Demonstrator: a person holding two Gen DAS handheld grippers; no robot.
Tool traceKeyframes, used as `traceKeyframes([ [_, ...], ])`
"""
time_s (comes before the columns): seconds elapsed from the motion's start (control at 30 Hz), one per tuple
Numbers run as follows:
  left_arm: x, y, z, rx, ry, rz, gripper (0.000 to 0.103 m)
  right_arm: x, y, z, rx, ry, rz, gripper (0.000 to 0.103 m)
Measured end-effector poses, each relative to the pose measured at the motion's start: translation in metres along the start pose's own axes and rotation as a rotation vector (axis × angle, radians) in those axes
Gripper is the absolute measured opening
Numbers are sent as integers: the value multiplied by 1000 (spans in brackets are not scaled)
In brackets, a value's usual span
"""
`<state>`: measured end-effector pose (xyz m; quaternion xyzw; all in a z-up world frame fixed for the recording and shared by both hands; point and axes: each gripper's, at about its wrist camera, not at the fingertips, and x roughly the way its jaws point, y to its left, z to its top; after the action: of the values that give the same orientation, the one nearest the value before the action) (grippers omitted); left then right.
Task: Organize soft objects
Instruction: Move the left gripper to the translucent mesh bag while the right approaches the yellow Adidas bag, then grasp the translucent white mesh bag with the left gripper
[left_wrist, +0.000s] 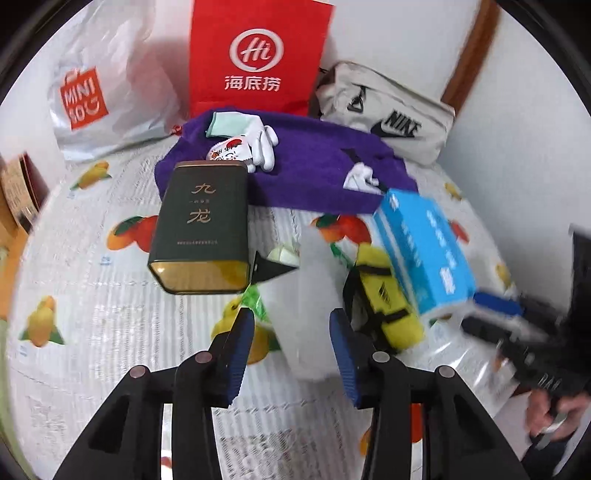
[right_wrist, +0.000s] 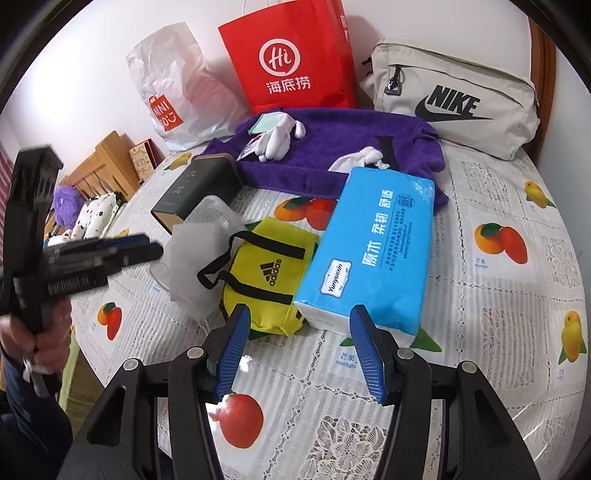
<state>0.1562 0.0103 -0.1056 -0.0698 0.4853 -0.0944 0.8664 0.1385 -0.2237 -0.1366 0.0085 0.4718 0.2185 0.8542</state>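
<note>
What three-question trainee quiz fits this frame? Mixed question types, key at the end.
1. True or false: the white gloves lie on the purple towel.
2. Multiple choice: what lies directly left of the blue tissue pack in the right wrist view? A) the Nike pouch B) the yellow Adidas bag C) the red paper bag
3. Fill in: the left tool has a translucent white ____ between its pads.

Key: 1 true. 2 B, the yellow Adidas bag. 3 plastic bag; the pads look spread, not clamped.
</note>
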Motion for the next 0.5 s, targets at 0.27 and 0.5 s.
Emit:
traceKeyframes([
  [0.27, 24, 18, 13, -76, 43, -19, 39, 11, -8, 2, 14, 27, 10, 58],
  [0.5, 46, 15, 12, -105, 96, -116, 36, 13, -2, 4, -20, 32, -3, 62],
])
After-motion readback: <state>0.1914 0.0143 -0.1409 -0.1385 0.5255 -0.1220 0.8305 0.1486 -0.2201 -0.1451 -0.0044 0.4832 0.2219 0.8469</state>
